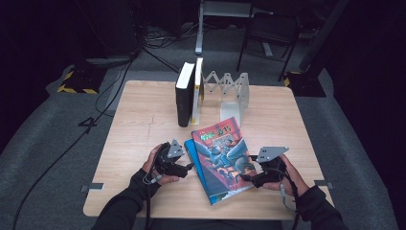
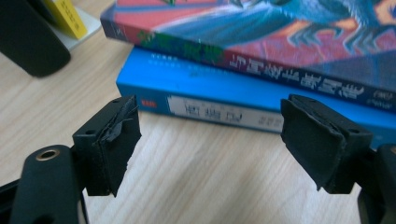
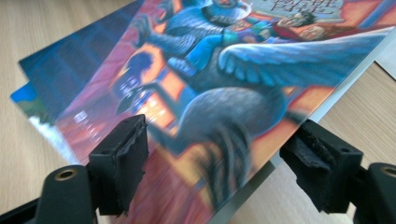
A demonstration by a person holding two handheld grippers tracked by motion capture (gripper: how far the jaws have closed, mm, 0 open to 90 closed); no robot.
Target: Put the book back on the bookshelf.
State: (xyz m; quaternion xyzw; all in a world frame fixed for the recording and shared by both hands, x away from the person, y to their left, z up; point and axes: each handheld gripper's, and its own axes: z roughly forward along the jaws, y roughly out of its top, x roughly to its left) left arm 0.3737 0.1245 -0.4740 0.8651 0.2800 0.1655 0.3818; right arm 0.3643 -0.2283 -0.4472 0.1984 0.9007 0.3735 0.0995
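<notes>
High view: left hand-held gripper [image 1: 187, 167] and right hand-held gripper [image 1: 245, 178] flanking the illustrated book [image 1: 223, 152], both released. Left gripper view: printed spine of the blue book [image 2: 243, 95] underneath, on the counter [image 2: 196, 177].

The table [image 1: 143, 120] is seen in pale wood with a fine straight grain. On the top book [image 1: 224, 155] a cover is shown in red and orange, with a blue-grey winged creature and green lettering at its head; its spine [image 2: 261, 70] is coloured dark blue-grey running into red, with green characters. The lower book [image 2: 196, 88] is coloured bright blue, and a white label with dark print is borne on its spine. The upright book [image 1: 184, 96] is seen in black, the one beside it [image 1: 197, 91] in white with a yellow edge. The rack [image 1: 234, 93] is coloured light grey. Both grippers [image 1: 187, 167] [image 1: 246, 178] are black, with grey plates on top. The sleeves [image 1: 122, 208] are black.
</notes>
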